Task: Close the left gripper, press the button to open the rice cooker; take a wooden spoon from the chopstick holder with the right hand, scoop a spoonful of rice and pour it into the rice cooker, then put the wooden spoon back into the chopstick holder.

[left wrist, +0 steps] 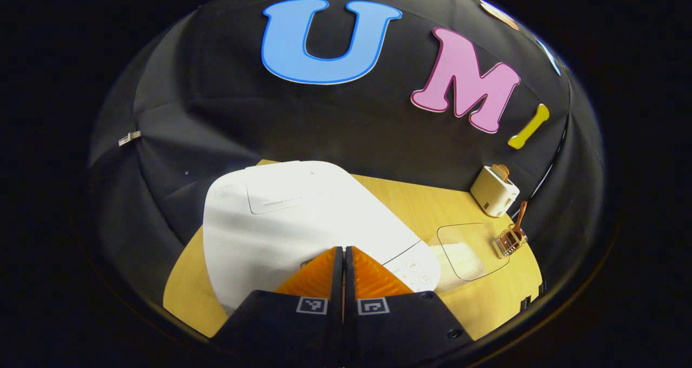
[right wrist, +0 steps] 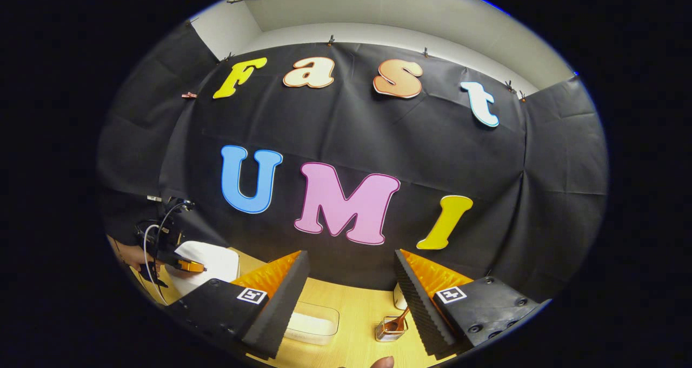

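Wooden table [left wrist: 432,206], wooden spoon [left wrist: 520,216] handle-up in chopstick holder [left wrist: 511,241]; left tool [left wrist: 344,254] closed

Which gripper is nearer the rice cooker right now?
Left. The left gripper, shut, hangs right over the rice cooker lid's front edge. The right gripper, open, is off to the side, facing the chopstick holder.

cloth-walled booth [right wrist: 540,157], kitchen tabletop [left wrist: 411,200]

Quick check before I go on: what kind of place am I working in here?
Likely a staged kitchen tabletop in a recording booth: a white rice cooker, a toaster and a chopstick holder with a wooden spoon on a wooden table, black cloth behind.
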`<state>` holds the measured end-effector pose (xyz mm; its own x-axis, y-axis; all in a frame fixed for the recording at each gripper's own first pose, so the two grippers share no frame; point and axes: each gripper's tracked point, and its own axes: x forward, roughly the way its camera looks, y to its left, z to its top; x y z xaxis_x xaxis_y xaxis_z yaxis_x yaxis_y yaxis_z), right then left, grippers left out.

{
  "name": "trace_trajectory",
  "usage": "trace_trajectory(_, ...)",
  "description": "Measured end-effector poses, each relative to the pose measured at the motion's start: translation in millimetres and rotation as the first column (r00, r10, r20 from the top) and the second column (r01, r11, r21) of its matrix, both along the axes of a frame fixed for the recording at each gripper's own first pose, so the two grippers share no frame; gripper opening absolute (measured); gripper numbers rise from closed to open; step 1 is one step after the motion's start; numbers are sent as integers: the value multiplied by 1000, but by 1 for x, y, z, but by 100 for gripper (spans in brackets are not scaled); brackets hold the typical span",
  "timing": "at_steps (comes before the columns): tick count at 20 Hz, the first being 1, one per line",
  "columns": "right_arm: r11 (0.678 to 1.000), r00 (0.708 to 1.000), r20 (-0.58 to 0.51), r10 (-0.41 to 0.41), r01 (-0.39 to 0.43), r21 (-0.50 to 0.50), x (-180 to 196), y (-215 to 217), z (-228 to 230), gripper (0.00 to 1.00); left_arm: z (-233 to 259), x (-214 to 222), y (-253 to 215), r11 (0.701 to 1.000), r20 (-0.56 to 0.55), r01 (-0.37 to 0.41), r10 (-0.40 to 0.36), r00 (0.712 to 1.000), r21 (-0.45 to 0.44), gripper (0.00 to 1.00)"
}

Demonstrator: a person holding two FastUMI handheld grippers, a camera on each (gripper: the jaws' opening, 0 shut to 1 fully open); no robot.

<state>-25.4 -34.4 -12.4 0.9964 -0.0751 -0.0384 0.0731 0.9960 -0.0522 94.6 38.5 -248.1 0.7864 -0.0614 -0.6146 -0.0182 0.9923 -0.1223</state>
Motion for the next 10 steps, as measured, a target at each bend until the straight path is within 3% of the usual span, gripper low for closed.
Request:
trace_trajectory(6,1000,1000,5,-1,1,0,-2,-1,1,97,56,16,8,1000,200,-14,8,980,27,6)
trace_trajectory(10,1000,1000,9,-2,2,4,-2,-3,2,97,113,37,28,995,381,-83,55,923,56,6)
